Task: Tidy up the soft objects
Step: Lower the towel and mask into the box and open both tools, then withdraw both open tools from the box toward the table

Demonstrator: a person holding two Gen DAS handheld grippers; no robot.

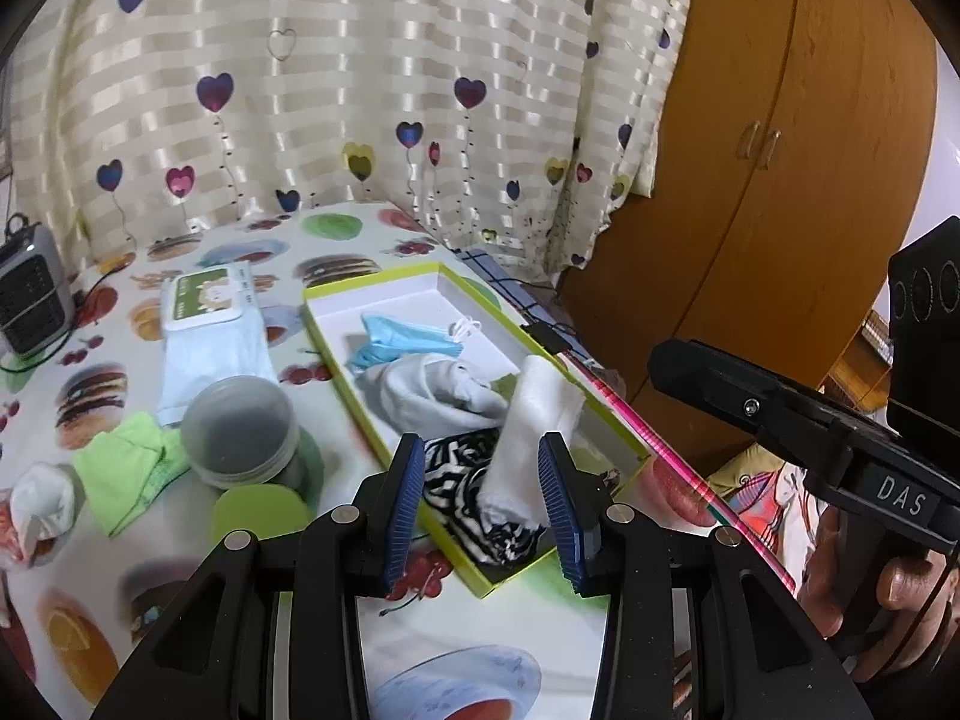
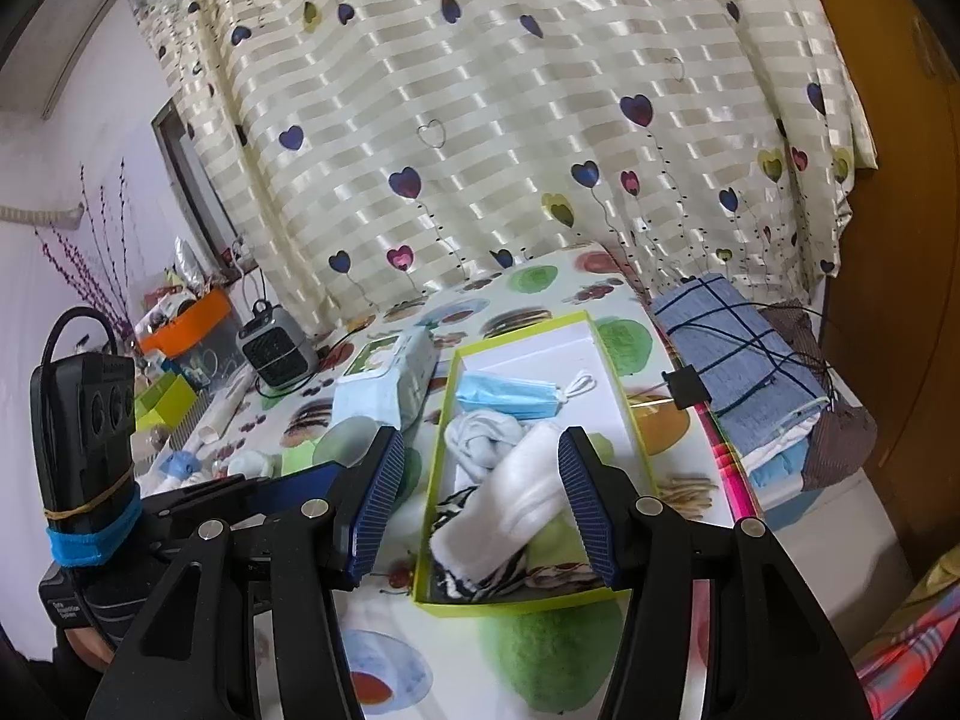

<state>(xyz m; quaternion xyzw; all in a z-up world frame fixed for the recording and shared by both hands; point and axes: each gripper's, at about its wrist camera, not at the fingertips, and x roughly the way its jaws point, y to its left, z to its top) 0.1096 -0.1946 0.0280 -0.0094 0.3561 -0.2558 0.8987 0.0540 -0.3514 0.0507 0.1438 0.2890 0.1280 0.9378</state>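
Left gripper (image 1: 480, 504) fingers apart above box (image 1: 384, 285), near edge clear

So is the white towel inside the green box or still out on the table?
Inside. The rolled white towel lies in the green box, leaning on the zebra-striped cloth and the grey sock, within the box walls in both views.

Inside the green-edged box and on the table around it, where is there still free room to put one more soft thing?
In the box, the far end beyond the blue mask is bare white floor. The near half is crowded: grey cloth, white rolled towel, striped cloth. The tablecloth before the box's near wall is also free.
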